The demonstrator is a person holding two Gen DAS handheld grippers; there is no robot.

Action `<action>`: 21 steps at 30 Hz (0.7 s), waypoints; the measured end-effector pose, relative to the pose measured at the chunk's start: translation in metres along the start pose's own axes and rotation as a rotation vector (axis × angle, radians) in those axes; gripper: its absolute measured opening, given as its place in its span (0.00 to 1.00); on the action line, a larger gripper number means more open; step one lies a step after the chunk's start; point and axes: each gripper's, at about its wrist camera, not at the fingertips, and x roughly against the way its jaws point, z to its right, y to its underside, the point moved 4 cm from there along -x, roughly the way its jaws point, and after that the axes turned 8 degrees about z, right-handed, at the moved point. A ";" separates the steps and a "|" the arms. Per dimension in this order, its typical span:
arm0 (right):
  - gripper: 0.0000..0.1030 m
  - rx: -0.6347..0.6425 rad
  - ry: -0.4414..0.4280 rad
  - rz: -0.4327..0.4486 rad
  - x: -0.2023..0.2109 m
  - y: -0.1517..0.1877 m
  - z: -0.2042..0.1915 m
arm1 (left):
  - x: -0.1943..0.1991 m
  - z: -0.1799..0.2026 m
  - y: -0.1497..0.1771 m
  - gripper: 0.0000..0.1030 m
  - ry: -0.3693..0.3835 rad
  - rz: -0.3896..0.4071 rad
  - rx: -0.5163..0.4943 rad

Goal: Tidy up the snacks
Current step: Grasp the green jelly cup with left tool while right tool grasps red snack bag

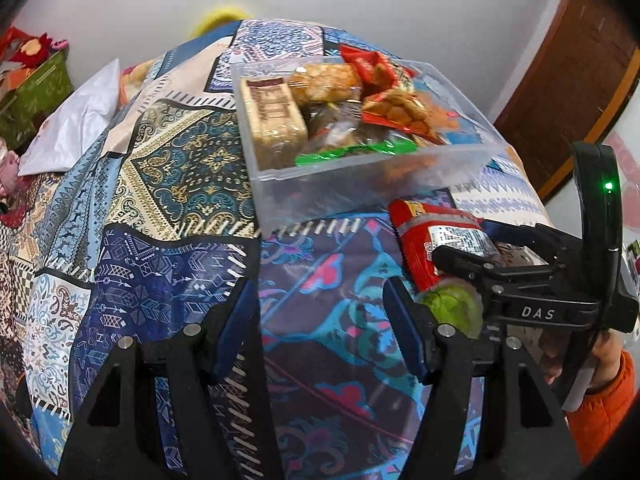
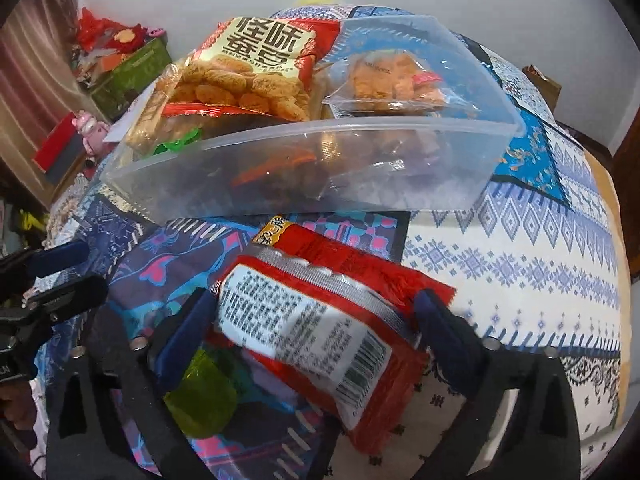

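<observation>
On the patchwork-print tablecloth [image 2: 520, 248], just near of the clear plastic bin [image 2: 312, 160], the red snack packet [image 2: 320, 320] lies long-axis diagonal between the right gripper [image 2: 316, 332]'s wide-spread, not visibly pinching fingers, while the left gripper [image 1: 320, 320] sits half-open and empty further left.

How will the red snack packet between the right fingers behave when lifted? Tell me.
The red snack packet is probably light and floppy: crinkled foil with flat sealed edges. Its glossy film may slip. The right gripper straddles it, so its unsupported ends would likely sag.
</observation>
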 end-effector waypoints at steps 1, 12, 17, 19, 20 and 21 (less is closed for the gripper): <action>0.80 0.006 -0.002 0.003 0.003 0.003 0.001 | 0.002 0.002 0.002 0.64 0.007 -0.002 -0.002; 0.45 0.048 0.058 0.016 0.041 0.031 0.018 | 0.008 0.052 0.018 0.64 0.112 -0.037 -0.061; 0.37 0.035 0.069 0.006 0.056 0.044 0.031 | 0.004 0.071 0.028 0.64 0.156 -0.058 -0.077; 0.37 0.010 0.053 0.023 0.067 0.044 0.038 | -0.001 0.079 0.031 0.64 0.167 -0.073 -0.088; 0.40 0.008 0.048 0.025 0.070 0.043 0.040 | -0.004 0.082 0.032 0.64 0.165 -0.079 -0.093; 0.44 0.012 0.043 0.024 0.072 0.042 0.040 | -0.009 0.084 0.033 0.64 0.160 -0.088 -0.097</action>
